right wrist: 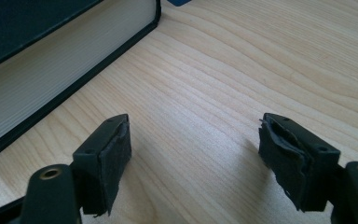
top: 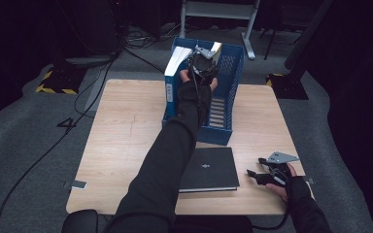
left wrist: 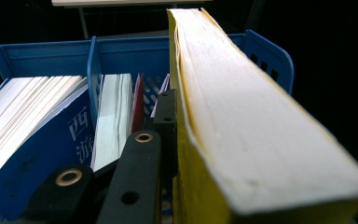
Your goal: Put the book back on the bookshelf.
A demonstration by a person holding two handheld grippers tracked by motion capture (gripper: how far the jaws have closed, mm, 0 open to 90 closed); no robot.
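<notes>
The left tool (top: 205,62) grips a thick yellow-covered book (left wrist: 242,116) upright over the blue file rack (top: 233,73) at the table's far edge. The right tool (right wrist: 196,158) rests wide and empty beside the black book (top: 209,167).

Blue file rack (top: 233,73) at far table edge — left compartments packed with upright books (left wrist: 114,116), right bay taken by yellow-edged book (left wrist: 242,107) in left gripper (top: 203,60). Black book (top: 211,167) flat near front. Bare wooden tabletop (top: 121,131) left — open passage.

Thick yellow-covered book (left wrist: 242,116), upright on edge, over the blue file rack (left wrist: 130,51).
</notes>
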